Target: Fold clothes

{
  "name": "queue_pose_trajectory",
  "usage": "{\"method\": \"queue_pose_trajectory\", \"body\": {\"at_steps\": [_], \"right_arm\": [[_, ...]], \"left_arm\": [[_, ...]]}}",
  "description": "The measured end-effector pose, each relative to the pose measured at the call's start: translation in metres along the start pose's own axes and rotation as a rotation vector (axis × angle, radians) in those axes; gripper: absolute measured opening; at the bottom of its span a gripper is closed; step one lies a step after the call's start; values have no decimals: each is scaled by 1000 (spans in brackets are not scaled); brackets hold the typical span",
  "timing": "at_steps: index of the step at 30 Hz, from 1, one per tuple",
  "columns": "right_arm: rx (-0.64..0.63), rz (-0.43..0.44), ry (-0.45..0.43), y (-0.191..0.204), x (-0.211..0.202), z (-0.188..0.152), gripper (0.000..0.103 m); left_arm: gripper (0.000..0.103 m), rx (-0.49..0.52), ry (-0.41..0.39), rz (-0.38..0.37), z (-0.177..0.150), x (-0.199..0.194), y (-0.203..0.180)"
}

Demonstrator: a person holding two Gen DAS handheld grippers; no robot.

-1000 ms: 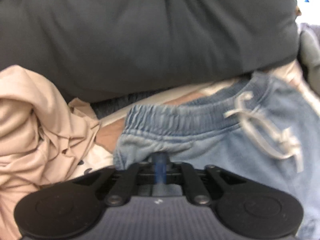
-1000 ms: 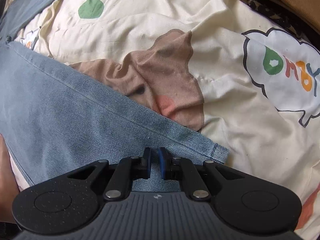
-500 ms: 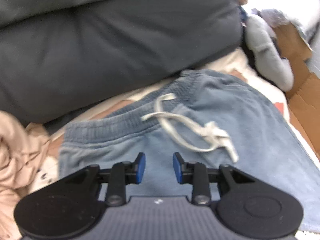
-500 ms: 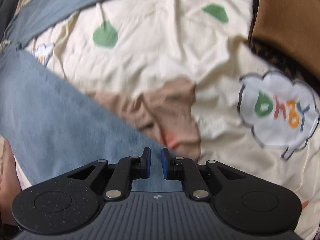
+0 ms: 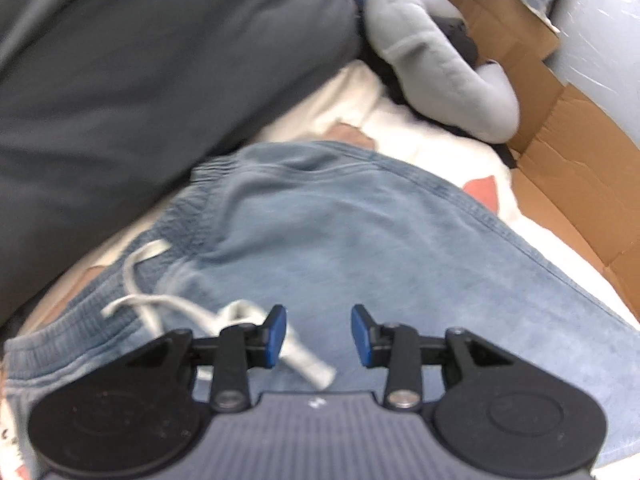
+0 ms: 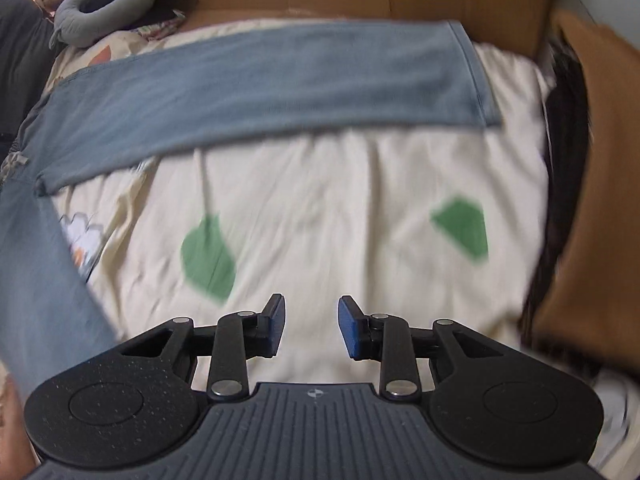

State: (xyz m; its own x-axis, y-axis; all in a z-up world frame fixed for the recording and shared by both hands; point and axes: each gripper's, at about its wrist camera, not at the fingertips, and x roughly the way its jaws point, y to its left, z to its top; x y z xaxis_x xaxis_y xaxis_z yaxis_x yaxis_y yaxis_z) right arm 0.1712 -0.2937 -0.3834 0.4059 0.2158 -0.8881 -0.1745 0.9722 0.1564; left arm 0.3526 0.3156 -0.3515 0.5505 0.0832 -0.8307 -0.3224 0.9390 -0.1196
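Light blue denim trousers (image 5: 340, 240) lie flat on a cream printed bedsheet (image 6: 340, 216). In the left wrist view their elastic waistband runs from the lower left up to the centre, with a white drawstring (image 5: 168, 304) lying loose on the cloth. My left gripper (image 5: 319, 335) hovers open over the seat of the trousers, nothing between its blue pads. In the right wrist view one trouser leg (image 6: 260, 80) stretches across the far side of the bed and the other (image 6: 36, 272) runs down the left edge. My right gripper (image 6: 311, 327) is open above bare sheet between the legs.
A dark grey duvet (image 5: 140, 80) is heaped beside the waistband. A grey neck pillow (image 5: 436, 72) and brown cardboard (image 5: 568, 168) line the far edge. A brown garment (image 6: 592, 200) on dark cloth lies at the right of the sheet. A bare hand (image 6: 10, 436) shows at the lower left.
Both grippers let go of the trousers and opened. The left one swung right from the waistband corner over the seat; the right one left the leg hem and turned toward the far leg.
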Motion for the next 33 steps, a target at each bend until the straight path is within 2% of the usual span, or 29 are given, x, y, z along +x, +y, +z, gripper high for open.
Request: {"method": "queue_pose_trajectory", "body": {"at_steps": [6, 9, 13, 18, 22, 24, 28, 33], "right_arm": [[-59, -30, -87, 6, 30, 49, 36], [27, -54, -105, 2, 46, 77, 36], [29, -76, -112, 12, 66, 96, 36], [26, -103, -119, 25, 92, 118, 36], [-23, -123, -78, 28, 107, 114, 36], [-41, -126, -69, 28, 109, 115, 36], [-76, -132, -53, 29, 112, 119, 36], [-116, -139, -36, 30, 116, 123, 36]], "left_arm": [[38, 27, 30, -17, 4, 24, -33], [38, 22, 36, -28, 5, 36, -45], [37, 1, 51, -24, 4, 57, -49], [37, -31, 38, 6, 7, 73, -39], [37, -22, 12, 7, 12, 80, -26], [34, -18, 1, 11, 17, 81, -19], [19, -54, -12, 53, 30, 84, 2], [18, -109, -24, 94, 47, 91, 31]]}}
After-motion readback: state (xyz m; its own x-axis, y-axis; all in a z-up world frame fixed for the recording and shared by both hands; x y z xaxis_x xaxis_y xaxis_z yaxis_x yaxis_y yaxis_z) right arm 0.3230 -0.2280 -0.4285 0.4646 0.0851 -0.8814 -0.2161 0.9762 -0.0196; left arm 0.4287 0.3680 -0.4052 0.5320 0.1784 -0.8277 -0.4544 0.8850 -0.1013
